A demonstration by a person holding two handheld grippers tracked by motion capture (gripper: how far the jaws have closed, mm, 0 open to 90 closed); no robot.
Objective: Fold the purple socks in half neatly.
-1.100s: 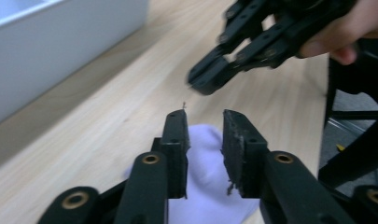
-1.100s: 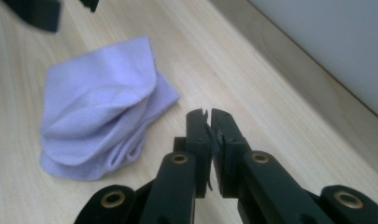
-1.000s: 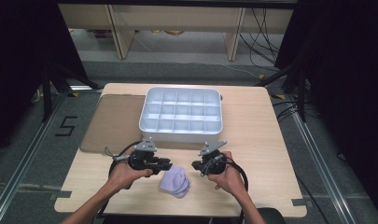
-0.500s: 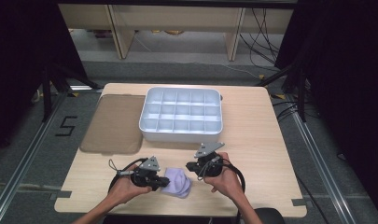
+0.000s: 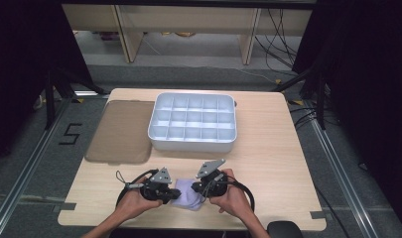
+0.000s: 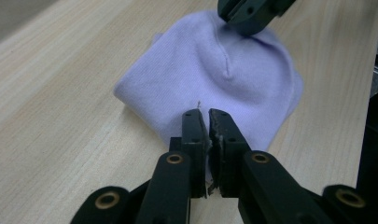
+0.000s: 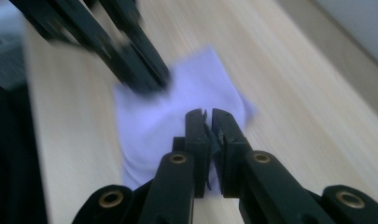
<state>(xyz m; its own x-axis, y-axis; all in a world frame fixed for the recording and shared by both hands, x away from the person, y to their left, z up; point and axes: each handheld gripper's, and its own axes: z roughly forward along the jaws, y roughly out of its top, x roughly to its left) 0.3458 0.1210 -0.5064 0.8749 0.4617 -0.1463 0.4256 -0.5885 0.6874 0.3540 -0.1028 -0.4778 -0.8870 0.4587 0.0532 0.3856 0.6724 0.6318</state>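
Observation:
A lavender knitted cloth point(image 5: 187, 195) lies near the table's front edge, between my two grippers. My left gripper point(image 5: 175, 195) meets its left side with the jaws pressed together. In the left gripper view the cloth point(image 6: 214, 70) runs under and between the tips of the left gripper point(image 6: 208, 114), and a pale sliver shows in the slit. My right gripper point(image 5: 196, 188) holds the cloth's right side. In the blurred right gripper view its jaws point(image 7: 208, 114) are closed over the cloth point(image 7: 177, 107), with the left gripper point(image 7: 151, 81) opposite.
A white tray point(image 5: 192, 143) divided into several empty compartments stands at the middle of the table, behind the grippers. A brown flat lid or mat point(image 5: 120, 131) lies to its left. The table's front edge point(image 5: 188, 225) is close below the hands.
Both grippers moved from near the tray down toward the front edge and closed in on the cloth from either side. The cloth has shifted slightly with them.

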